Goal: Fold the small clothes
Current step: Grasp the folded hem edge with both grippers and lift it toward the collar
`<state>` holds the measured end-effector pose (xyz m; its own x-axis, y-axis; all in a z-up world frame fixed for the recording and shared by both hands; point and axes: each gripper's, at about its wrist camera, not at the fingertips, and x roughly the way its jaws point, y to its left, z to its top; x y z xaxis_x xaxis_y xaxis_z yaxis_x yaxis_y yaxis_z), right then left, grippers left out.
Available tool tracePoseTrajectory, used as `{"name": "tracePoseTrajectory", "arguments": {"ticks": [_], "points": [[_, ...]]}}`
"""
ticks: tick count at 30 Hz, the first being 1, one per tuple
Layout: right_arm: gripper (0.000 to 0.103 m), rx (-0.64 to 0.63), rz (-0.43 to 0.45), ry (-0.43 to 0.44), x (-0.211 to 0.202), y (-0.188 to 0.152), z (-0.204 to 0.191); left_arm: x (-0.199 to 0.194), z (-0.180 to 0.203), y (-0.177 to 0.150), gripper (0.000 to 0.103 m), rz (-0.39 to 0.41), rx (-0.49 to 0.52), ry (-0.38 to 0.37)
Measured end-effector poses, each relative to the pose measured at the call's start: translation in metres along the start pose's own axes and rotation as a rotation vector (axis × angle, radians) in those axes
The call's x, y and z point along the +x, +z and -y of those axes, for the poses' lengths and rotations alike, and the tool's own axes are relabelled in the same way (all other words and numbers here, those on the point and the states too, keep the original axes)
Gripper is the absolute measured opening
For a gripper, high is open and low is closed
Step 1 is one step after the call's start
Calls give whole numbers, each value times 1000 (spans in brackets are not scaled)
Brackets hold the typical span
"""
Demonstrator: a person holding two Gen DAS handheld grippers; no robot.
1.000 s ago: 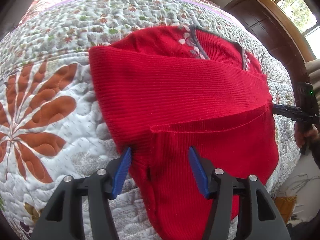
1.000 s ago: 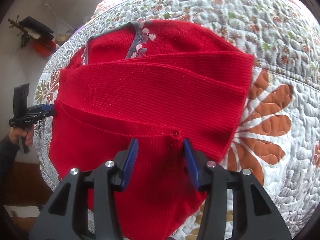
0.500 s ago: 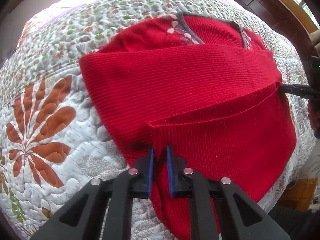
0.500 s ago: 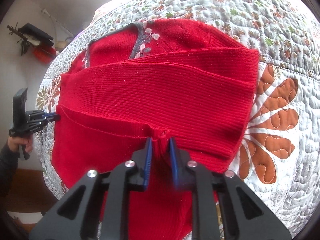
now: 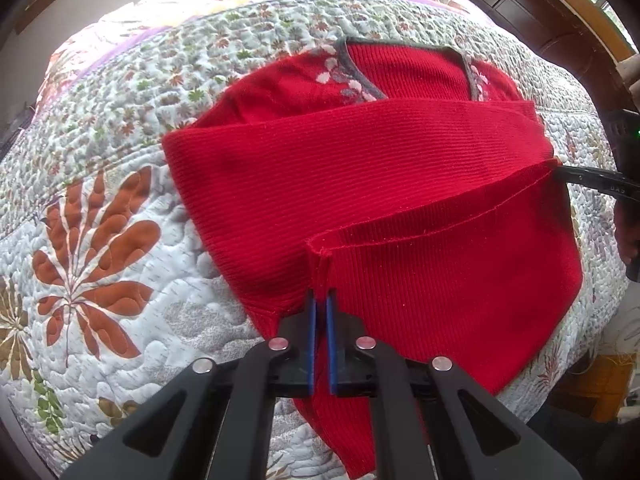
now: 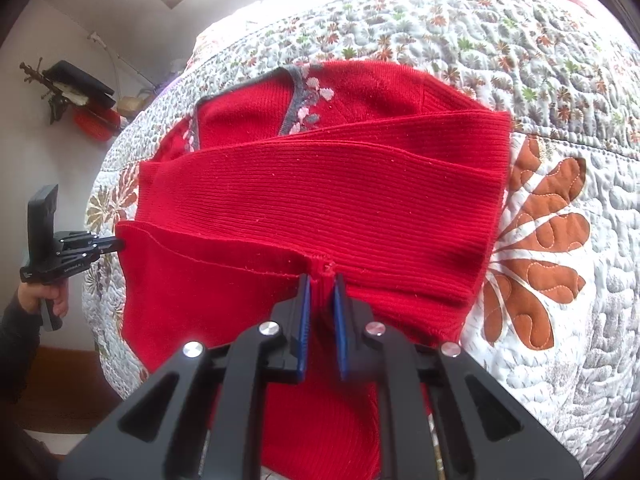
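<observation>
Spread over a quilted floral bedspread (image 5: 120,184) with large rust-coloured leaf motifs (image 5: 92,264), the red ribbed knit top (image 5: 360,176) lies flat, its grey neckline trim (image 5: 360,76) with pale pink flower stitching towards the far side and its sleeves folded across the chest as broad bands. On the left side of the garment, the left gripper (image 5: 320,312) has its blue-padded fingers (image 5: 310,344) pinched tight on a small ridge of the red fabric at the corner of a stitched hem, which runs from there across the top. Seen from the right wrist camera, that same left gripper (image 6: 116,245) shows as a black tool at the cloth's edge, held by a hand (image 6: 48,304) in a dark sleeve; small white lettering on its side is too small to read. On the right side, the right gripper (image 6: 320,304) also clamps a bunched fold of the top at the hem corner, its blue pads (image 6: 304,320) pressed on the fabric. In the left wrist view its black tip (image 5: 580,178) meets the garment's right edge, and the letters printed there, perhaps "BAS", are not clear. A dark wooden door (image 5: 520,8) stands beyond the bed.
</observation>
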<state>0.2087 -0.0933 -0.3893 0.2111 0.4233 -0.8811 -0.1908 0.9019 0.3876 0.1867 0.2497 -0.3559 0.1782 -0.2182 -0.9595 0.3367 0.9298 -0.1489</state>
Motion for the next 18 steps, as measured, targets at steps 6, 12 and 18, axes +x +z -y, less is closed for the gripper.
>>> {"name": "tracePoseTrajectory", "arguments": {"ticks": [6, 12, 18], "points": [[10, 19, 43, 25, -25, -4, -9, -36, 2, -15, 4, 70, -44, -32], [10, 32, 91, 41, -53, -6, -18, -73, 14, -21, 4, 133, -43, -37], [10, 45, 156, 50, -88, 3, -21, -112, 21, -10, 4, 220, -40, -28]]}}
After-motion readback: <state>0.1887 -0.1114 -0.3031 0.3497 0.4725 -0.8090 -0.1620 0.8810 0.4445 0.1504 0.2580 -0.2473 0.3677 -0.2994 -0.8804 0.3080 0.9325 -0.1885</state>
